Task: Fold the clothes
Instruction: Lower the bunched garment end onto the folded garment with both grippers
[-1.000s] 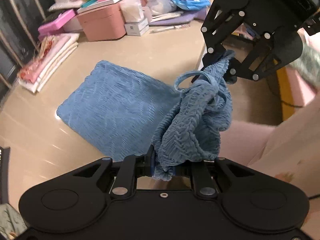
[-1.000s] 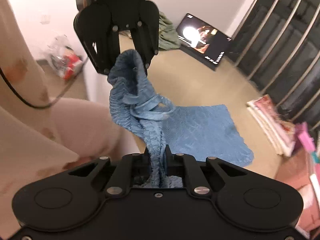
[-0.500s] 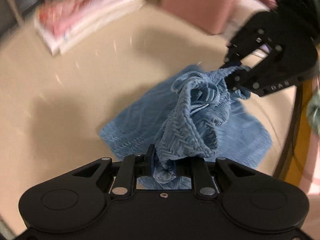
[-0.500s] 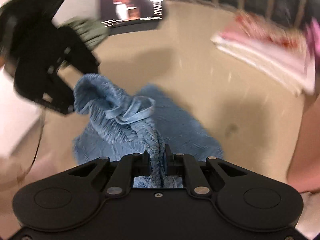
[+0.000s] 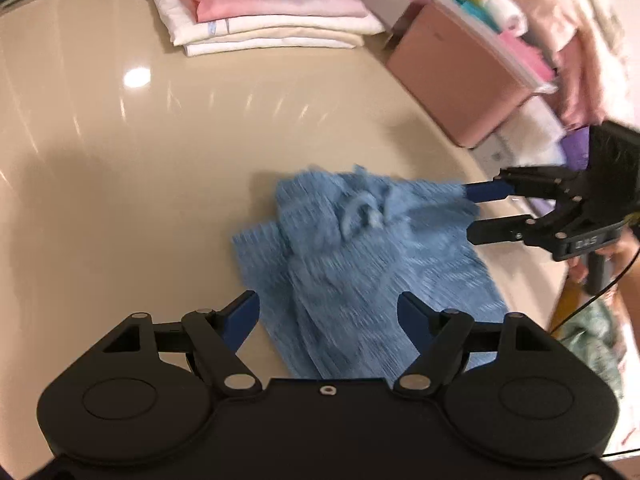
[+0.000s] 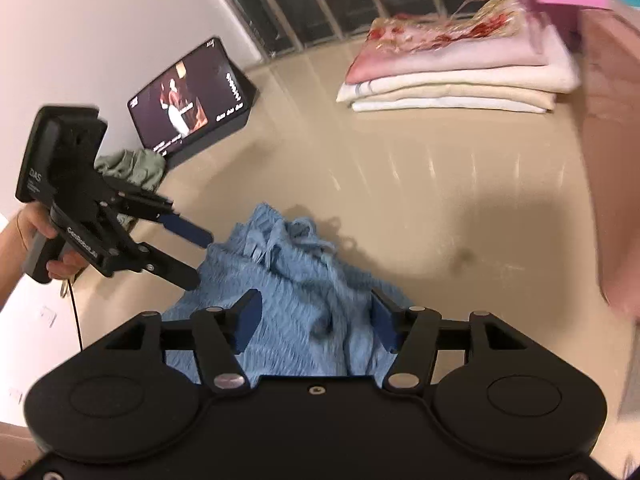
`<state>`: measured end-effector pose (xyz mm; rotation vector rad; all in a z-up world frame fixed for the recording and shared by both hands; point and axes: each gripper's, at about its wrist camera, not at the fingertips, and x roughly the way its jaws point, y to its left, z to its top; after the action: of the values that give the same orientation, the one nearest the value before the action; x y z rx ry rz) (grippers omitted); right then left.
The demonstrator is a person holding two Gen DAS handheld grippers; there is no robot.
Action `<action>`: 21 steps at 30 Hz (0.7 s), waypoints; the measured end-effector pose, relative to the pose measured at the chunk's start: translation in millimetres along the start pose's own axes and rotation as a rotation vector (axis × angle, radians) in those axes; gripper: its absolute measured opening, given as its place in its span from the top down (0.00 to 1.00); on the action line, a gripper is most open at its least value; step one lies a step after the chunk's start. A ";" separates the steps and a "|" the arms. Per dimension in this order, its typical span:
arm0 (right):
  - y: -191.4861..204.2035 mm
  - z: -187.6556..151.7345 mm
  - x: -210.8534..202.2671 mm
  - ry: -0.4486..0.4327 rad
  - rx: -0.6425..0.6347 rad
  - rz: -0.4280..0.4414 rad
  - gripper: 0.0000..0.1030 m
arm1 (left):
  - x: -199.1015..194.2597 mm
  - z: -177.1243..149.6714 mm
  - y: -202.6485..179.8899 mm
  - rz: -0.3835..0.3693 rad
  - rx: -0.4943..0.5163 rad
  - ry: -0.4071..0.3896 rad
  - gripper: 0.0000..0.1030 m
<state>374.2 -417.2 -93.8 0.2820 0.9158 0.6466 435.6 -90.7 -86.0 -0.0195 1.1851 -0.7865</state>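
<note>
A blue textured garment [image 5: 360,248] lies bunched and folded over itself on the beige table [image 5: 120,200]. My left gripper [image 5: 328,308] hovers over its near edge, jaws opening, with cloth lying between the spread fingers but not pinched. My right gripper [image 5: 470,214] is at the garment's far right corner, jaws also opening, pads off the fabric. In the right wrist view the garment [image 6: 296,292] lies under the right gripper [image 6: 316,306], with the left gripper [image 6: 200,260] at its left edge, held by a hand.
A stack of folded pink and cream clothes [image 5: 260,20] sits at the table's far side, also in the right wrist view as the folded stack [image 6: 452,72]. A pink box [image 5: 468,80] stands right of it. A lit tablet [image 6: 188,100] and a green cloth [image 6: 132,168] lie far left.
Both grippers swung down to the table with the lifted half of the blue garment, then spread their jaws and let it go. The cloth now rests on its lower half.
</note>
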 end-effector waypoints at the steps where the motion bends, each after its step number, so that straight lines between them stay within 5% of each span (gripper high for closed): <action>1: 3.5 -9.7 -8.2 -0.017 -0.007 -0.028 0.37 | -2.9 -9.1 -3.1 -0.013 0.004 -0.020 0.27; 8: 39.2 -76.8 -49.4 -0.145 0.029 -0.141 0.36 | -6.0 -51.0 -16.9 -0.038 0.011 -0.132 0.35; 10: 47.7 -91.4 -51.2 -0.191 0.064 -0.092 0.40 | -1.5 -56.7 -20.2 -0.030 -0.006 -0.125 0.52; 11: 50.9 -96.9 -50.9 -0.207 0.077 -0.071 0.49 | 2.4 -60.0 -21.4 0.003 -0.001 -0.115 0.87; 12: 53.8 -102.2 -49.7 -0.205 0.085 -0.077 0.73 | 6.4 -63.3 -22.5 0.035 0.004 -0.106 0.94; 14: 54.7 -110.9 -38.6 -0.167 0.134 -0.170 0.91 | 4.9 -69.4 -28.9 0.060 0.022 -0.135 0.94; 19: 41.4 -122.2 -43.1 -0.225 0.303 -0.182 0.88 | -9.0 -82.9 -31.8 0.081 -0.014 -0.149 0.82; 21: 47.2 -120.7 -49.7 -0.265 0.286 -0.180 0.83 | -19.5 -85.2 -34.3 0.090 -0.031 -0.206 0.48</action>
<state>236.3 -416.7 -109.9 0.5217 0.7664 0.3014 343.5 -73.0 -90.9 -0.0705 0.9958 -0.6706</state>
